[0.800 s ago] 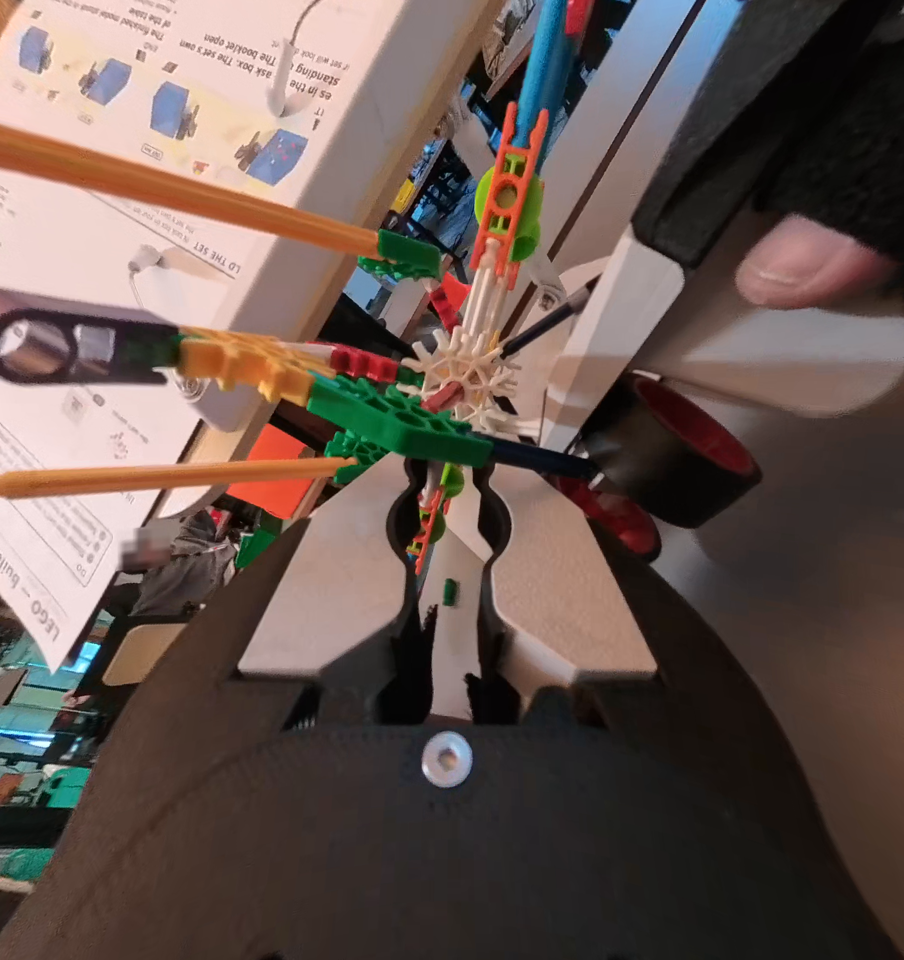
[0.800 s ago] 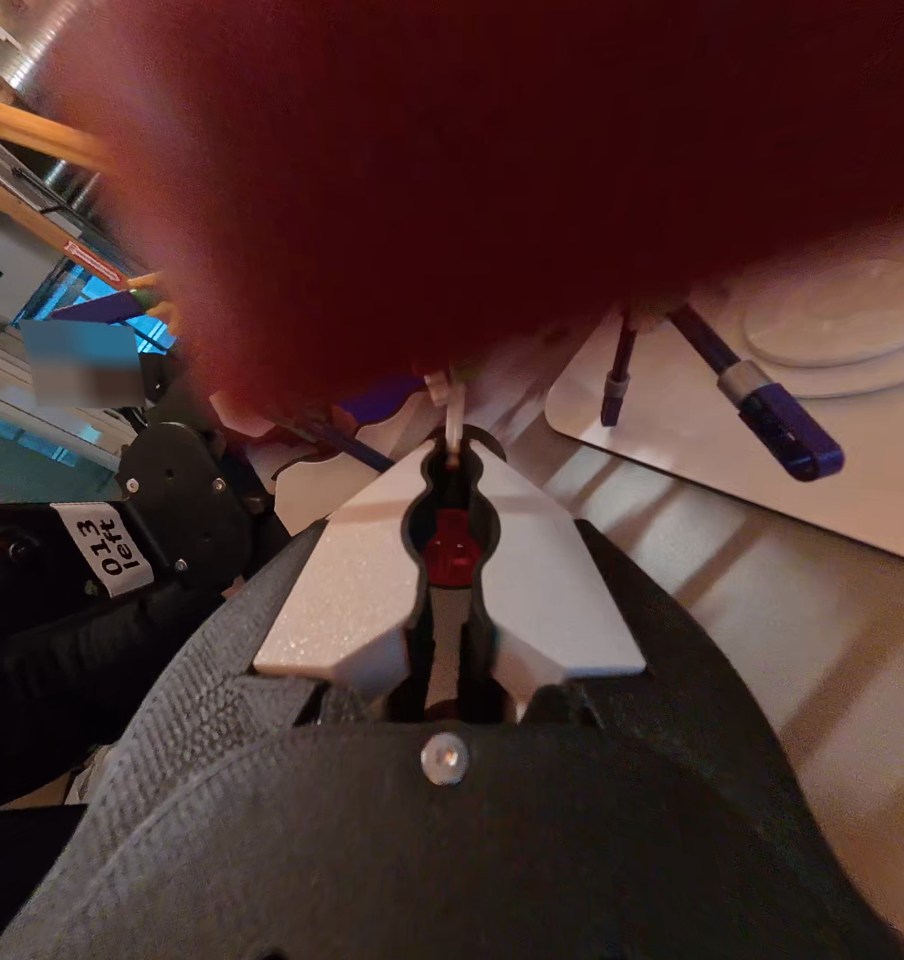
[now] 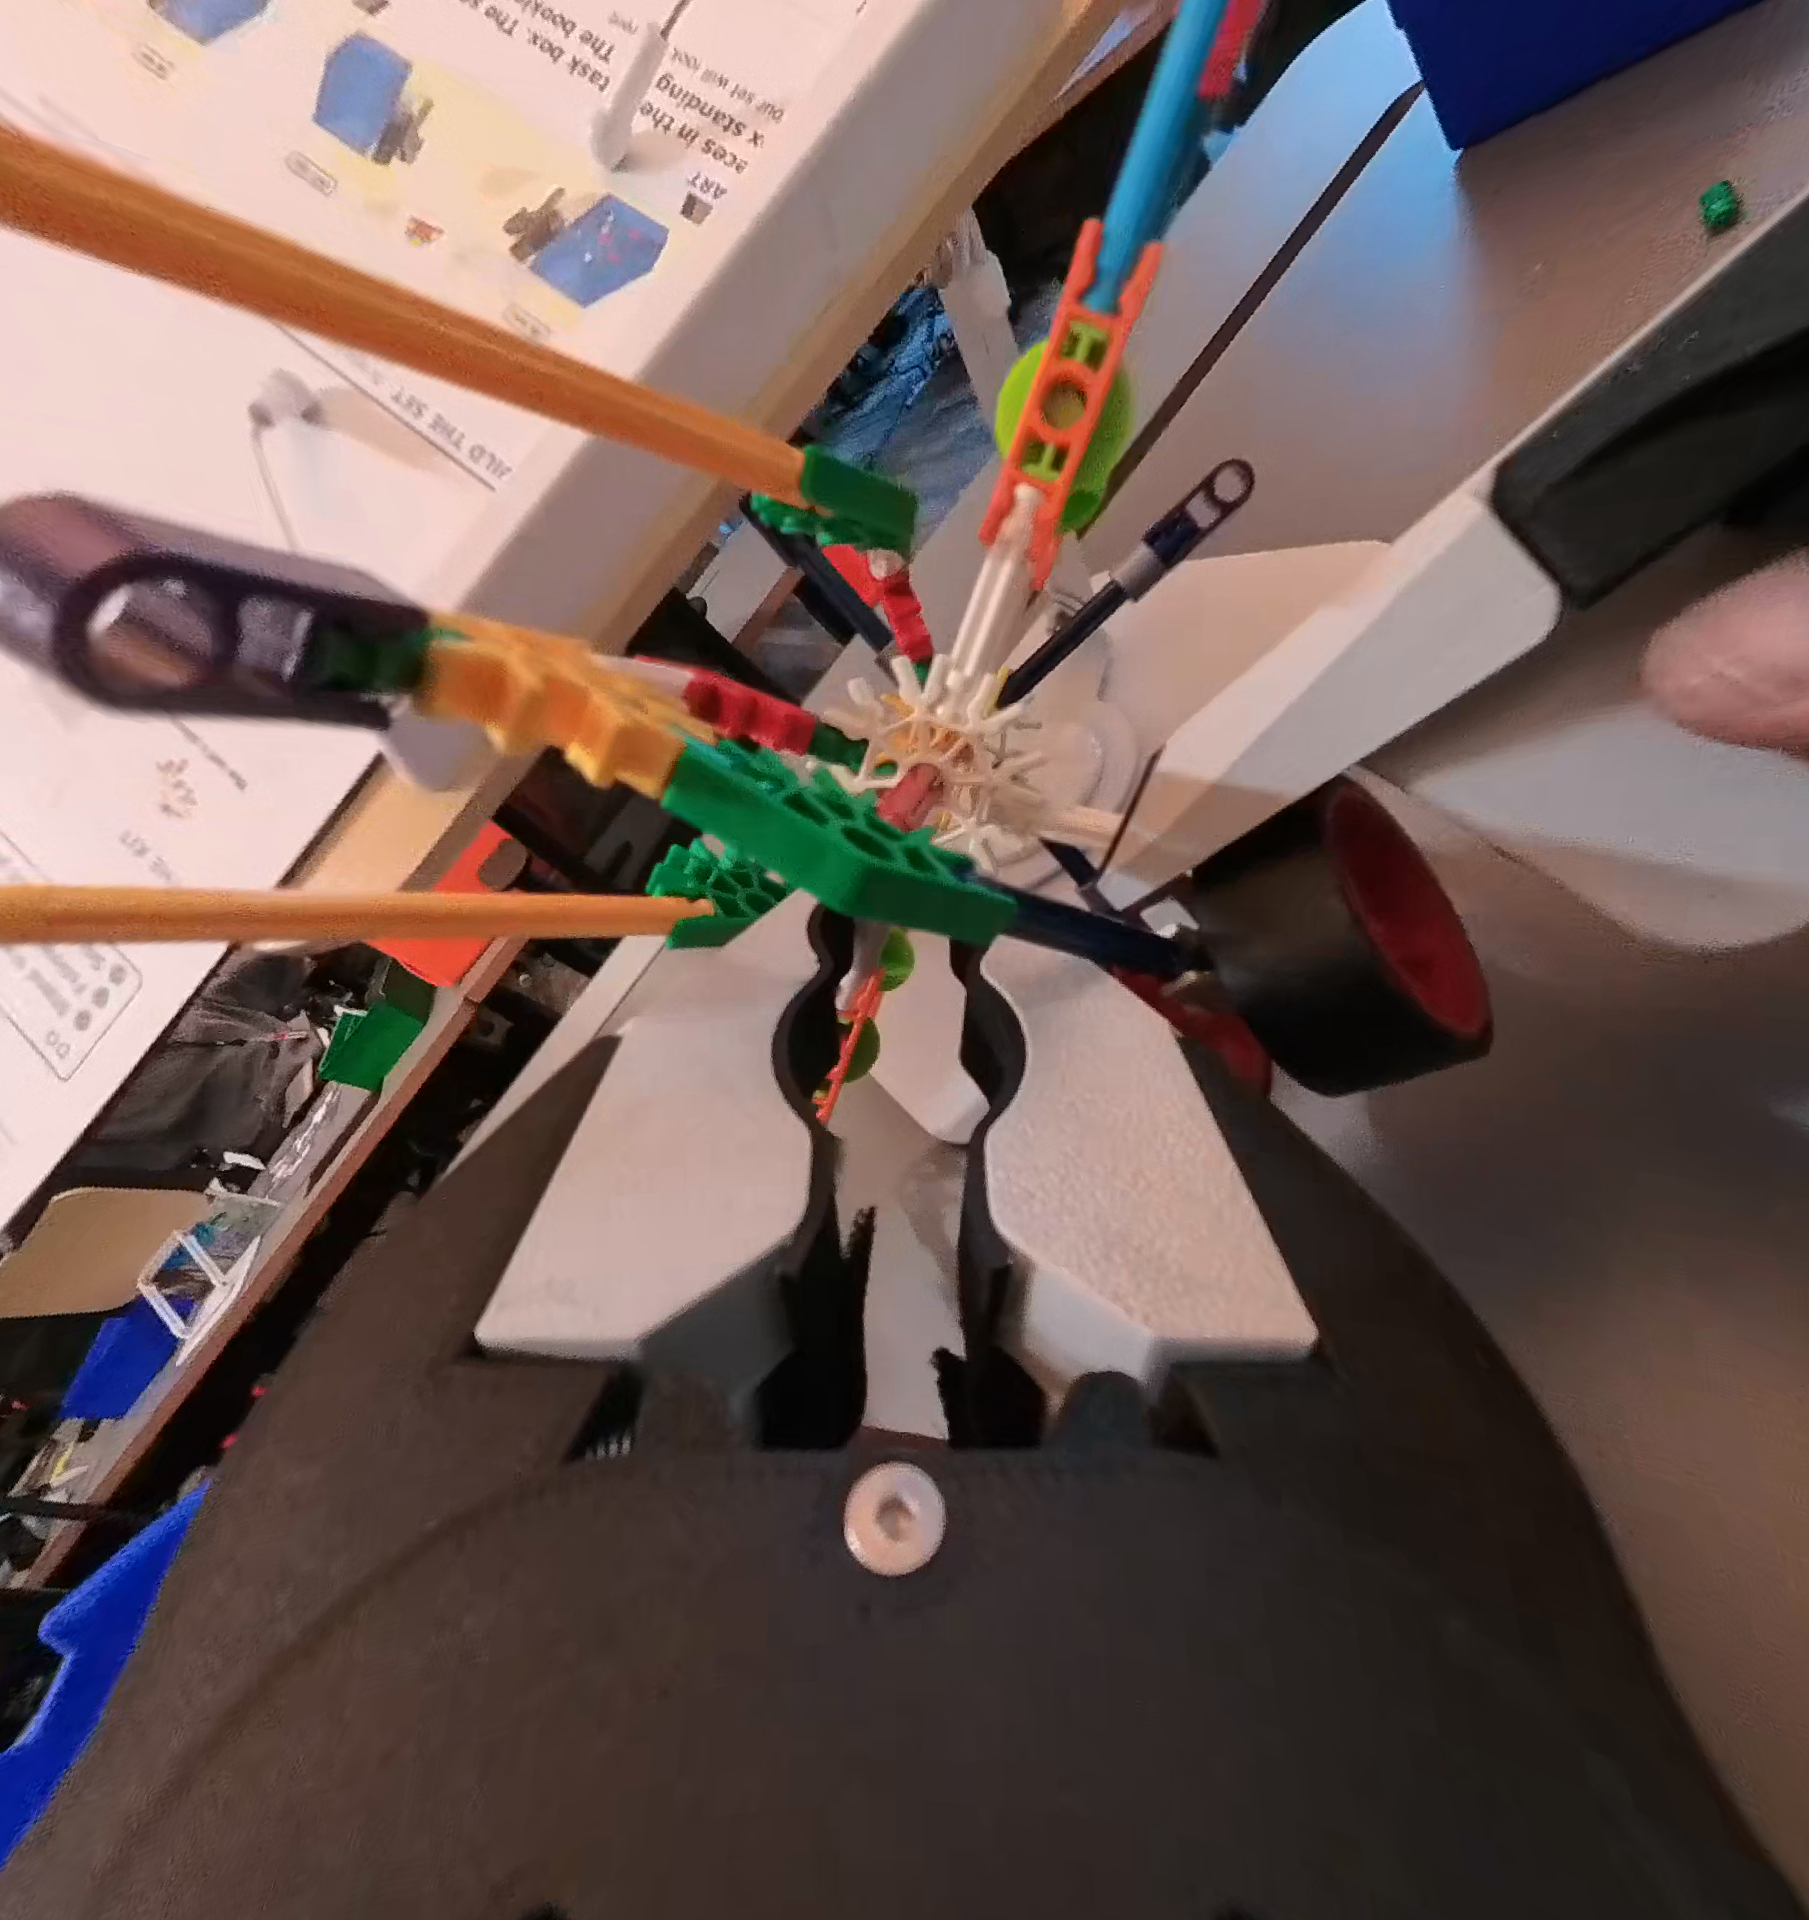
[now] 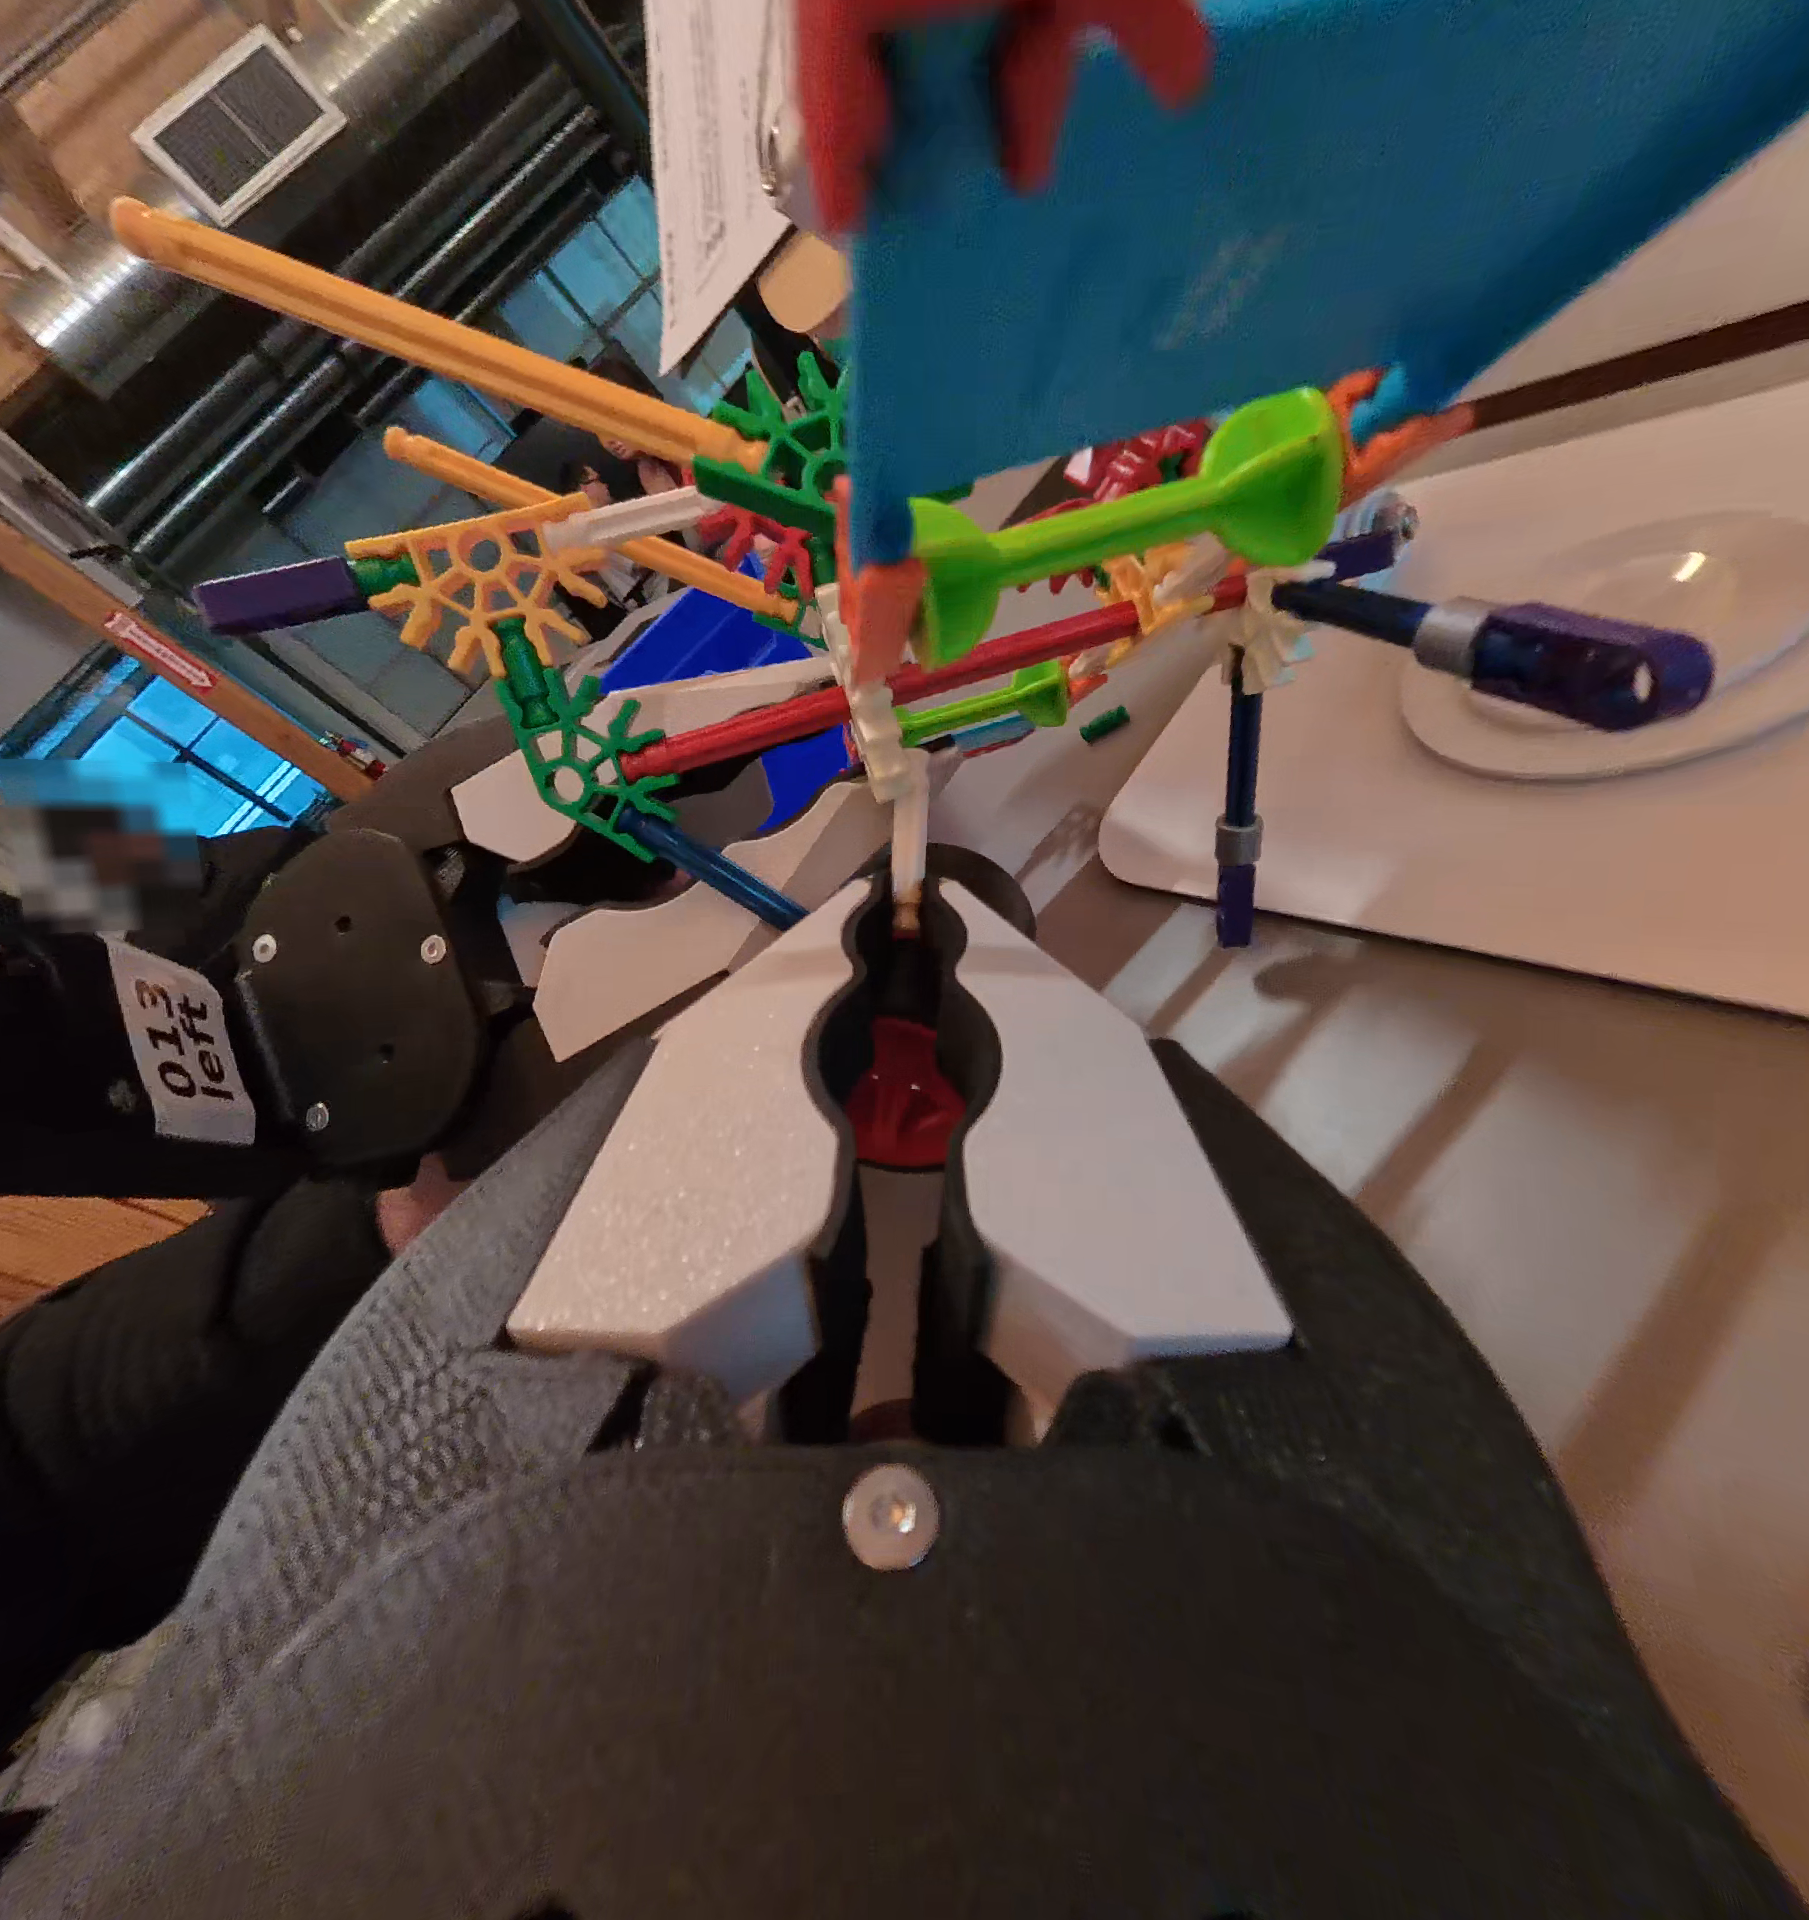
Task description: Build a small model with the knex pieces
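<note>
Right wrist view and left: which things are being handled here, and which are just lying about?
Handled:
multicoloured plastic rod-and-connector model, gripped by left claw
its black wheel with red hub, inside right claw

Lying about:
white tray
clear round dome on it
small green plastic piece on grey table
printed instruction sheet

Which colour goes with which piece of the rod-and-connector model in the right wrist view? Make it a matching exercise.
Pieces:
1. flat panel
2. spool-shaped piece
3. long centre rod
4. end cap over the white tray

Colours:
A. purple
B. red
C. blue
D. lime green

Pairs: 1-C, 2-D, 3-B, 4-A
</note>
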The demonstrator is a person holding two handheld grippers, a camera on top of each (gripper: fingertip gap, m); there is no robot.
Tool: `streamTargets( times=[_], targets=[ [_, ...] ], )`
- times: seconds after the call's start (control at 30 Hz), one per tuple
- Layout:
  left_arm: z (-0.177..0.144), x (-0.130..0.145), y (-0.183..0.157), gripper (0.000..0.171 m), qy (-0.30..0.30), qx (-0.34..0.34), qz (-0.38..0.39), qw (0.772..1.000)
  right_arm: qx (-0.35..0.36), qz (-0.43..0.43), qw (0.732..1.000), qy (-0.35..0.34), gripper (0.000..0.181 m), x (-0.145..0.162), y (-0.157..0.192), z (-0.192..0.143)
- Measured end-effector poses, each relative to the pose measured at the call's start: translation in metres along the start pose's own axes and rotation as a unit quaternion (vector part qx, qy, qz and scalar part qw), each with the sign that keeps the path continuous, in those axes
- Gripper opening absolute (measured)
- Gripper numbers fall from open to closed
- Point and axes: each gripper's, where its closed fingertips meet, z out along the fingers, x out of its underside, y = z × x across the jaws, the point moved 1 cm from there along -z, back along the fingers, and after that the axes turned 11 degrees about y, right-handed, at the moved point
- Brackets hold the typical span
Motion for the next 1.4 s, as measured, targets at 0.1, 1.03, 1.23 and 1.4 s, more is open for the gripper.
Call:
streamTargets(
  times=[0.1,1.03,1.23,1.4],
  targets=[
    [0.0,0.001,-0.001,0.016,0.004,0.004,0.003,1.0,0.002,-0.036,0.999,0.018,0.002,0.003,-0.001,0.002],
    [-0.009,0.018,-0.01,0.015,0.014,0.032,0.03,0.999,0.061,-0.41,0.902,0.119,0.004,0.022,0.004,0.007],
    [-0.007,0.027,-0.025,0.015,0.033,0.057,0.036,0.997,0.085,-0.441,0.88,0.153,0.004,0.036,-0.006,0.007],
    [-0.01,0.036,-0.033,0.014,0.047,0.071,0.043,0.995,0.092,-0.466,0.863,0.175,0.005,0.046,-0.009,0.009]
  ],
)
